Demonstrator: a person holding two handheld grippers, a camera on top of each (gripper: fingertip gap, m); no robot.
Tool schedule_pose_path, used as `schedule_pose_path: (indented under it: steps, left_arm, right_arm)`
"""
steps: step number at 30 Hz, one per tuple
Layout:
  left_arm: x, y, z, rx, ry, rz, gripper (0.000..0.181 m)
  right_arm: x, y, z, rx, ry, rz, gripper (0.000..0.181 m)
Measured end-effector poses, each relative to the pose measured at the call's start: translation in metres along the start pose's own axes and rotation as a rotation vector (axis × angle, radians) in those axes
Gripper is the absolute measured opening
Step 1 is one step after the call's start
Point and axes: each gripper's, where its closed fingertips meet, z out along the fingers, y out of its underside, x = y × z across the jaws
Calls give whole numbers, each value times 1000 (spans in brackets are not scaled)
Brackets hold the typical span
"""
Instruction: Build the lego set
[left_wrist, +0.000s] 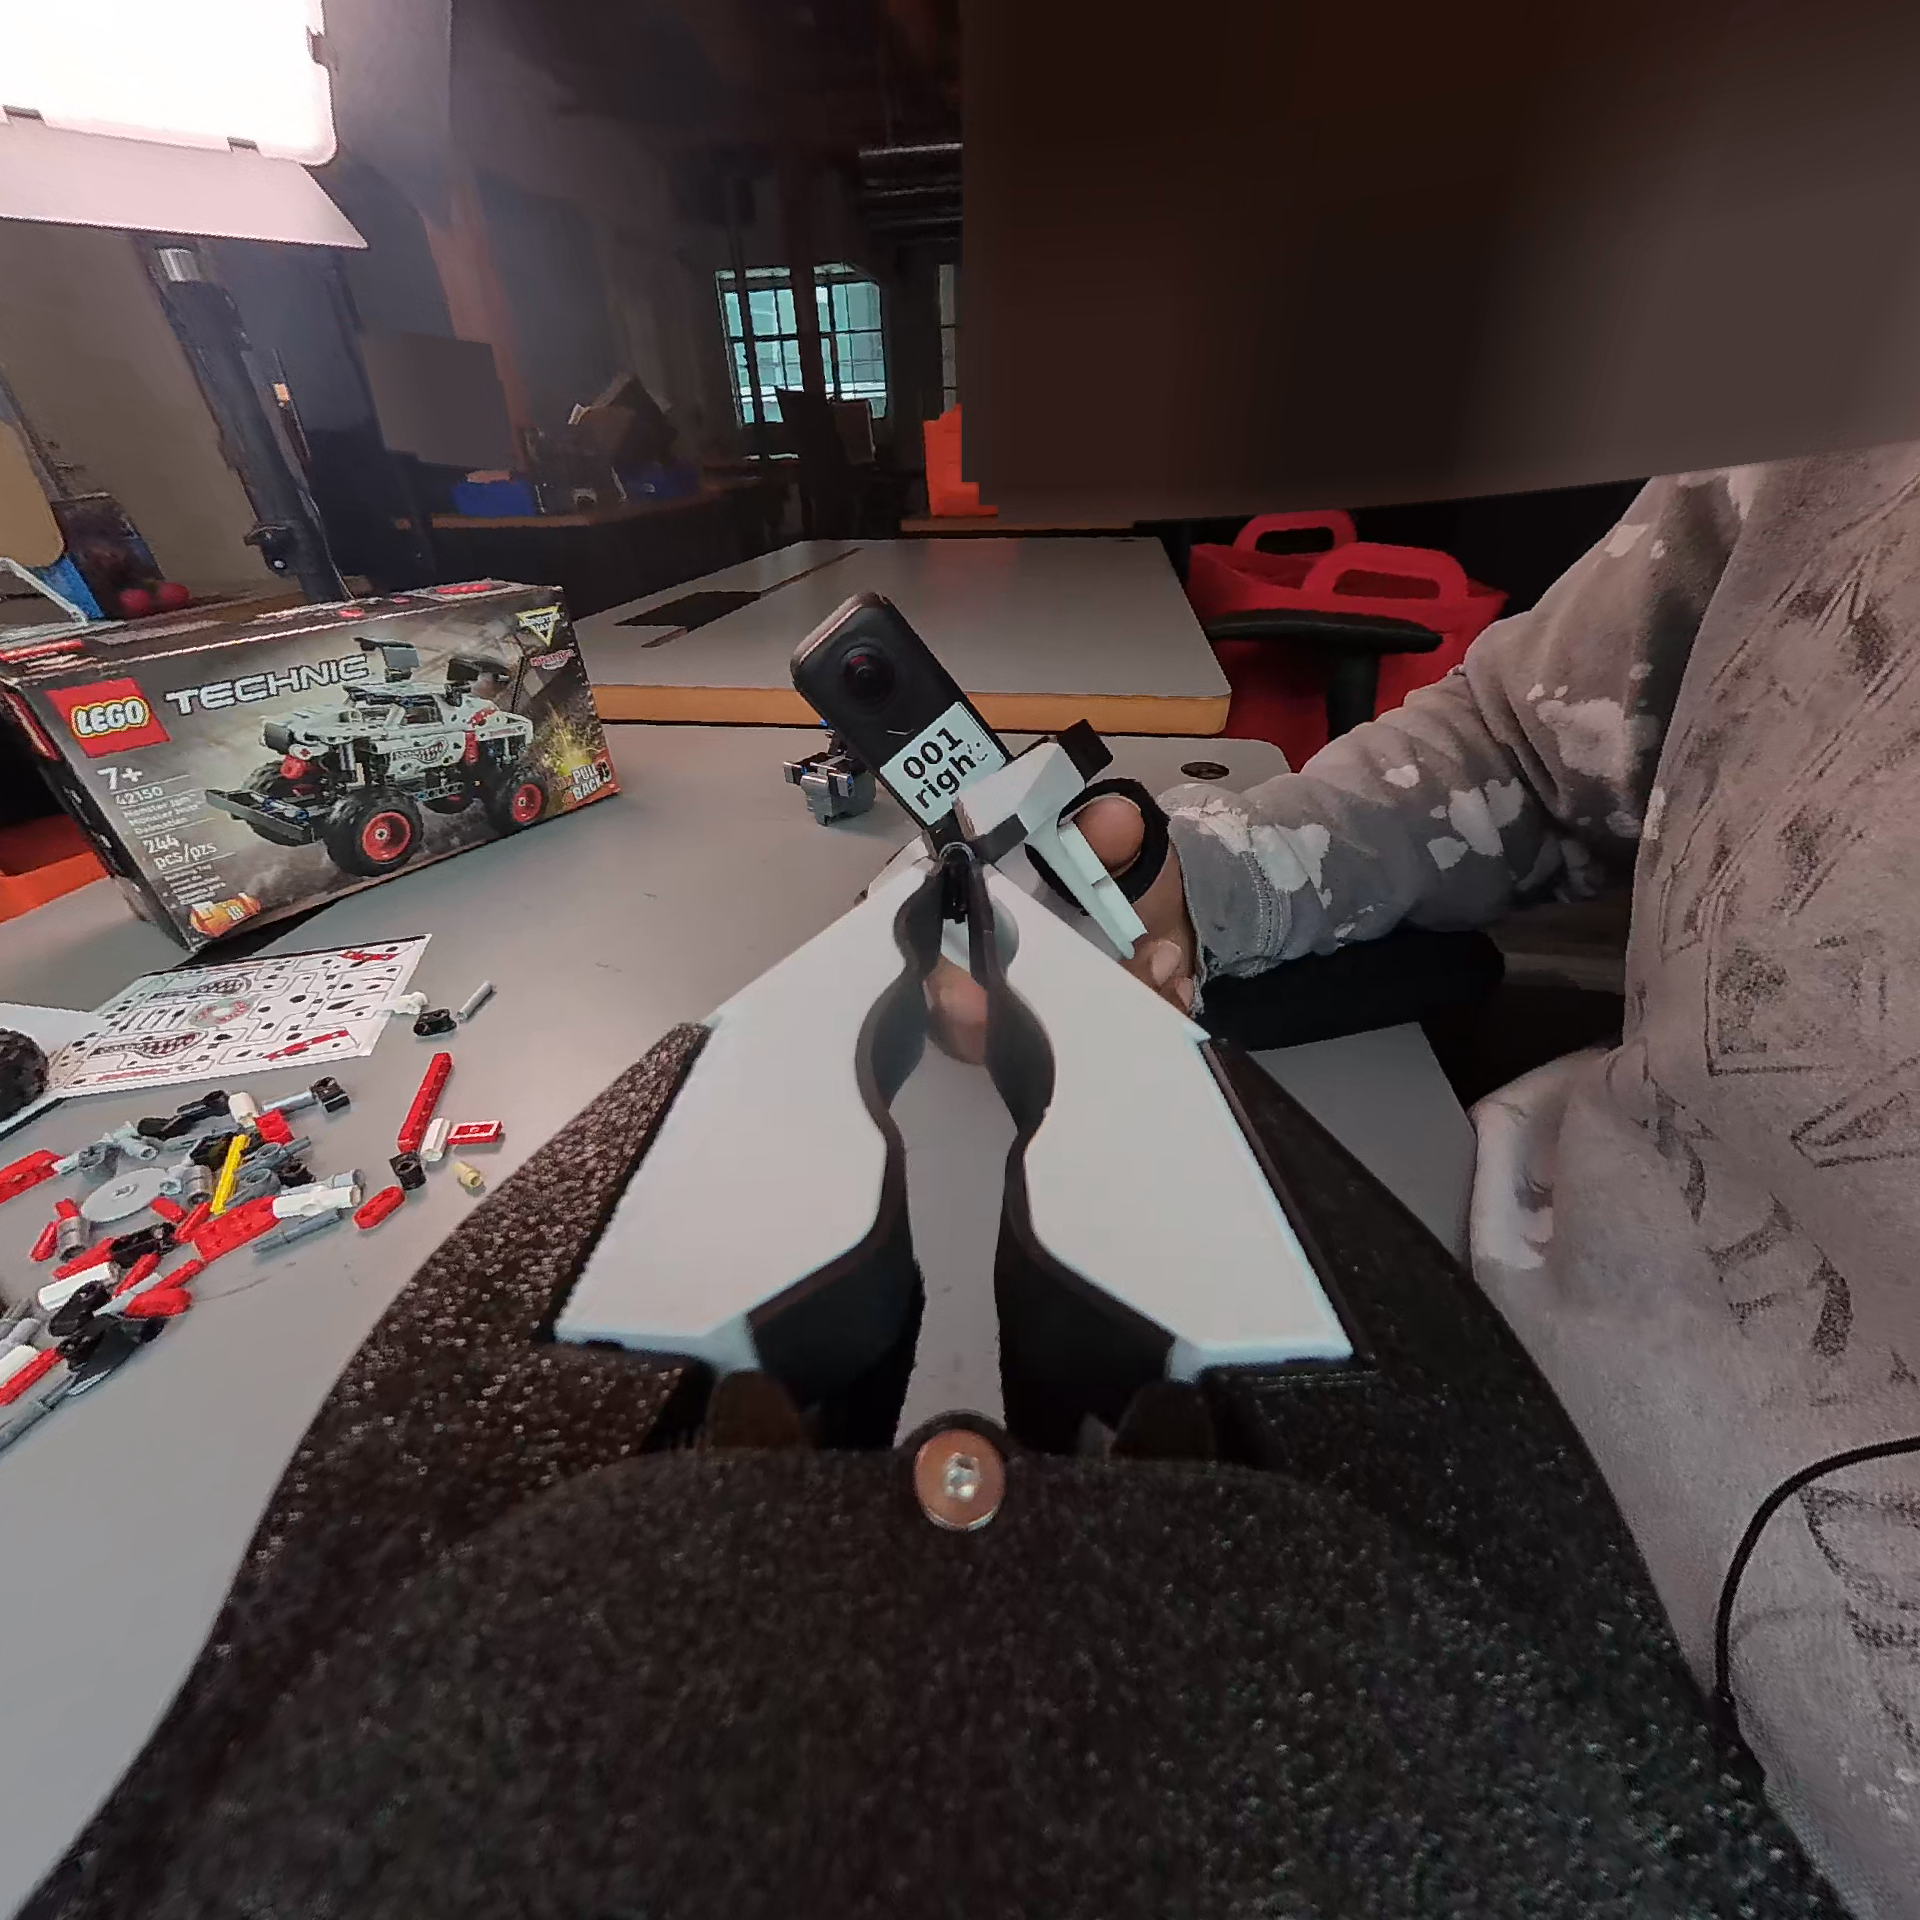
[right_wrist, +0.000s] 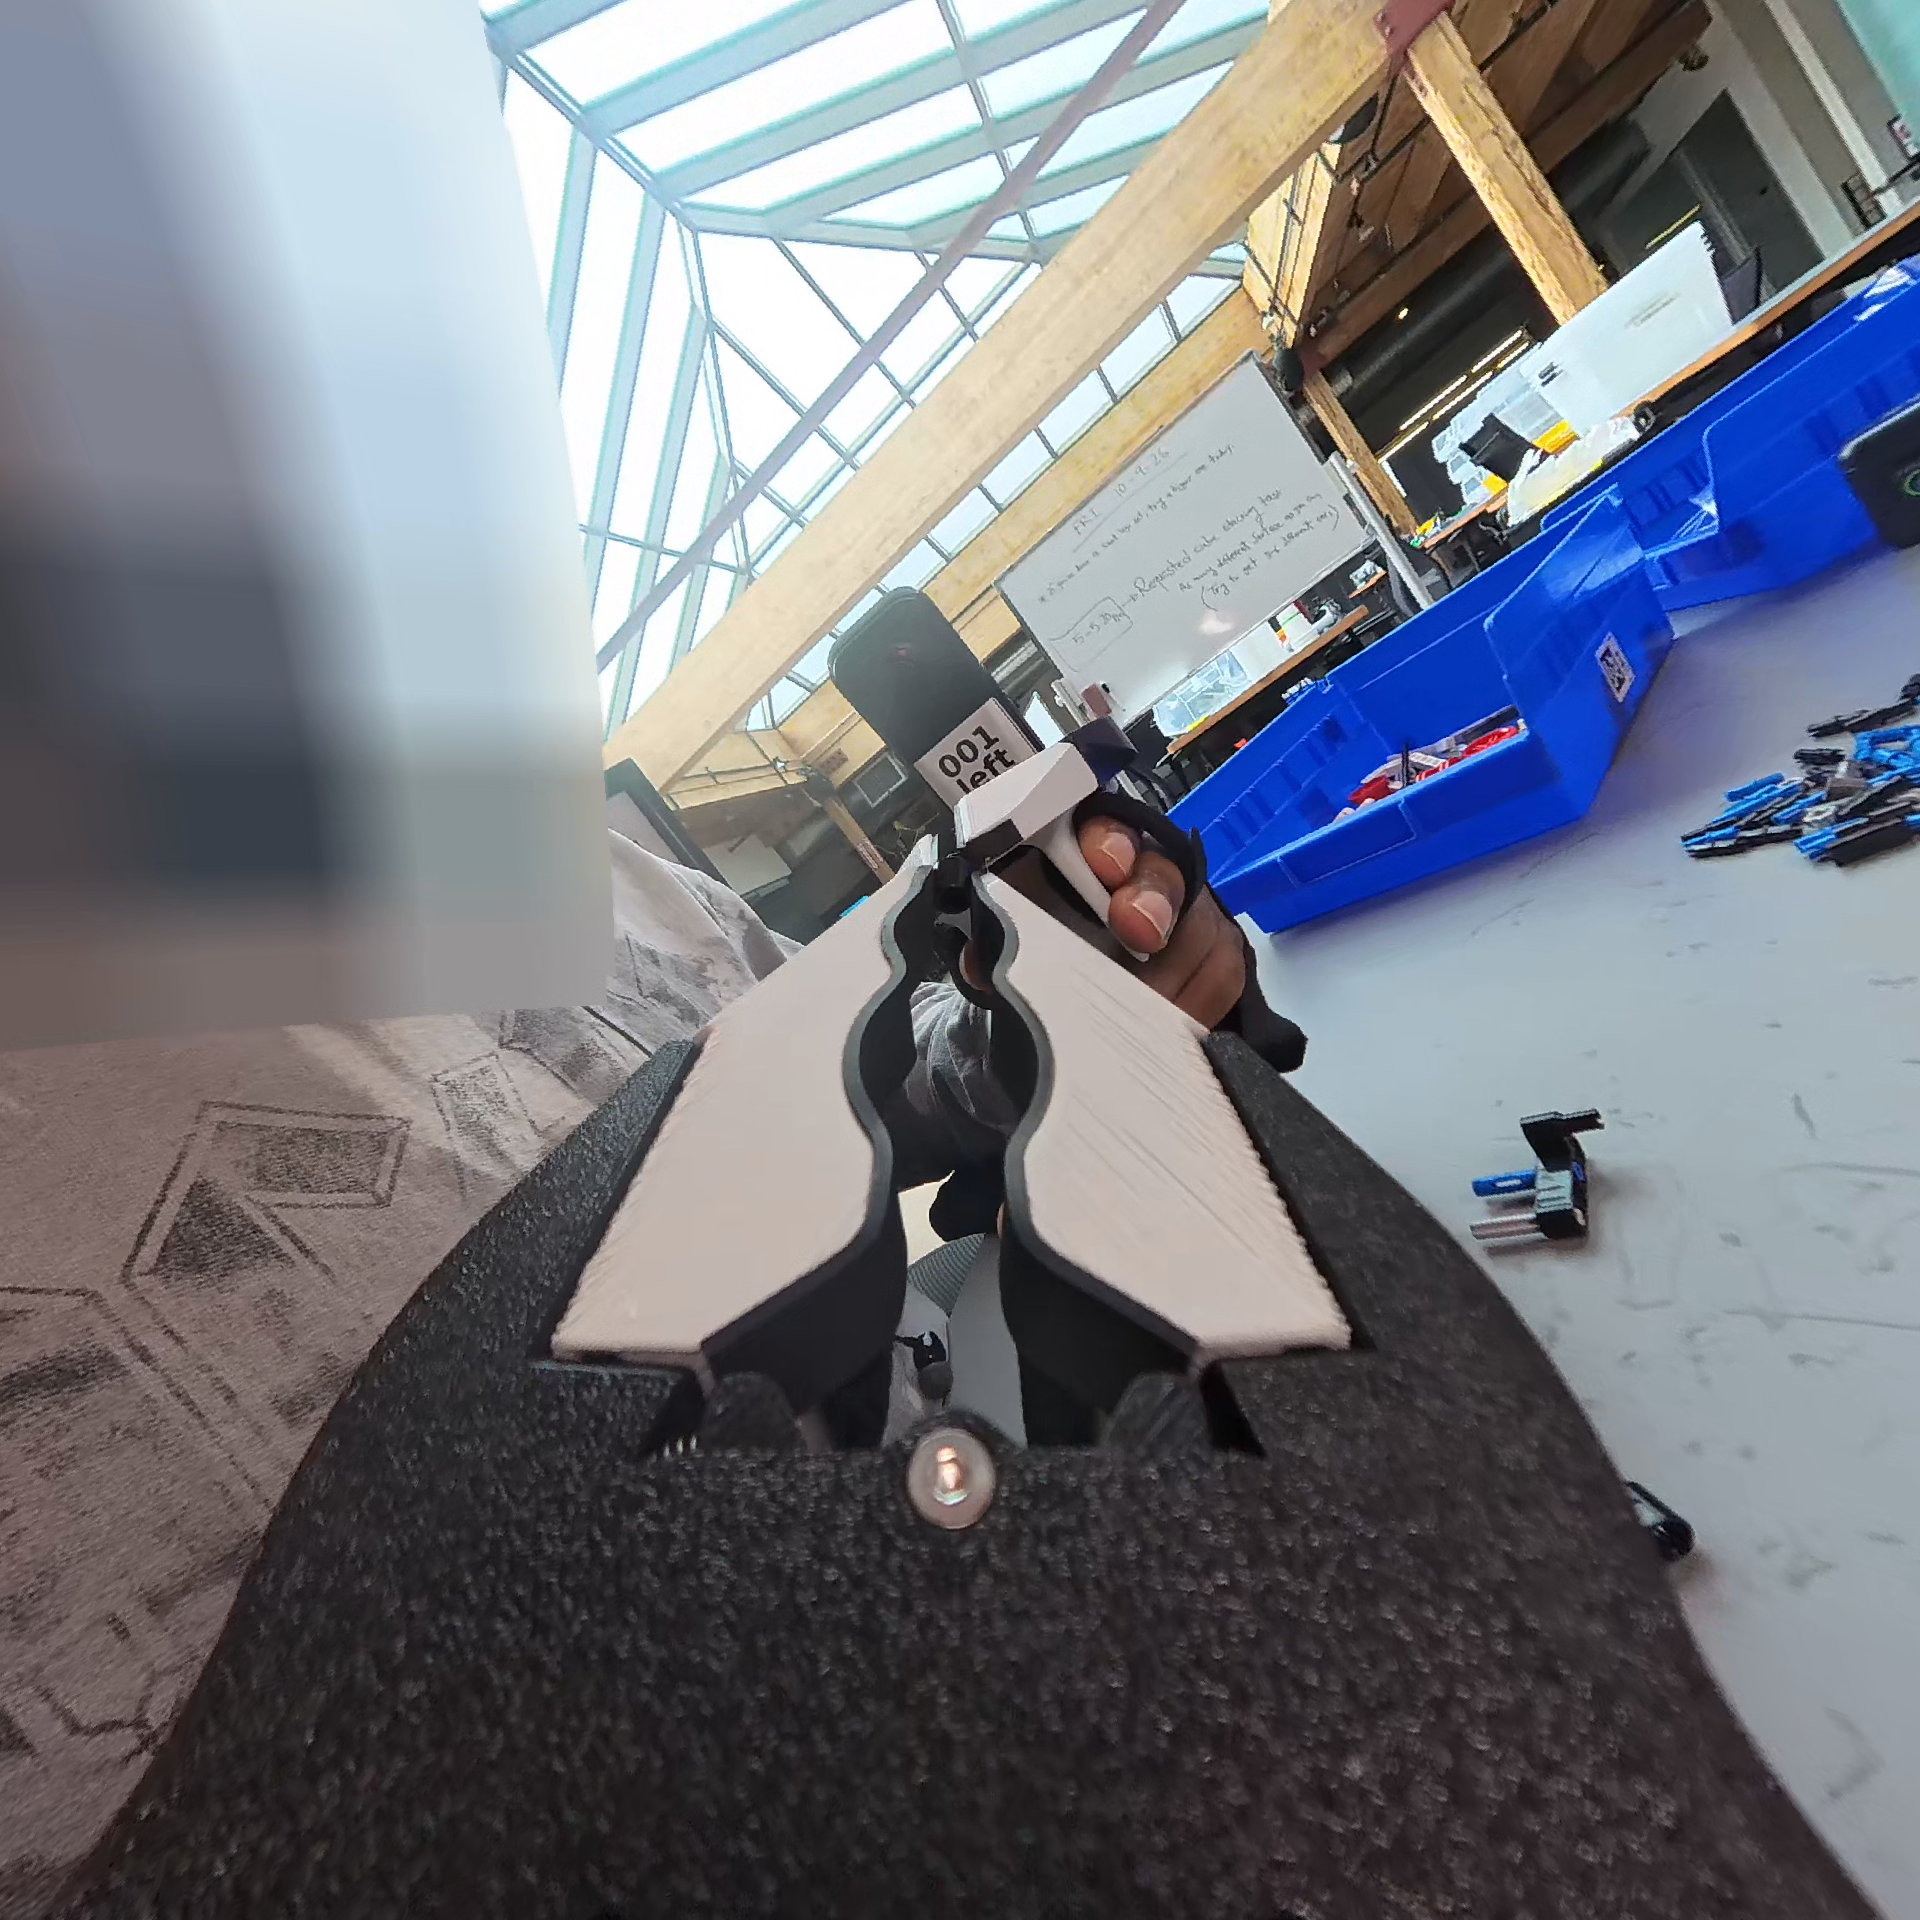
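Two handheld grippers meet tip to tip above a grey table (left_wrist: 644, 935), a Lego build under way.

Largest, the set's box (left_wrist: 312, 748) lies on its long side at far left, its left end cut off. Loose red, black and grey pieces (left_wrist: 208, 1195) scatter near it; blue pins (right_wrist: 1829, 790) lie beside a blue bin (right_wrist: 1455, 748). The left gripper (left_wrist: 961, 883) and right gripper (right_wrist: 951, 894) are each nearly closed on a small black part (left_wrist: 956, 868), too small to identify.

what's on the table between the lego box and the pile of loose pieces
In the left wrist view, a sticker sheet lies flat on the grey table between the lego box and the pile of loose pieces, with bare table around it.
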Motion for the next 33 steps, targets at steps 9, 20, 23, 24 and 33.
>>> schedule_pose_path:
  steps: [9,20,23,24,33]
  left_arm:
    - [6,16,-3,-179,48,118,4]
    - [20,32,-3,-238,133,160,4]
    - [24,37,-2,-268,153,188,5]
    - [24,39,-2,-276,158,189,5]
    - [30,47,0,-344,212,246,5]
  right_arm:
    - [7,15,-6,-295,136,-363,6]
    - [7,35,-13,-443,139,-391,6]
    - [6,41,-15,-464,126,-366,5]
    - [8,43,-16,-474,132,-367,6]
    - [7,51,-18,-564,143,-392,6]
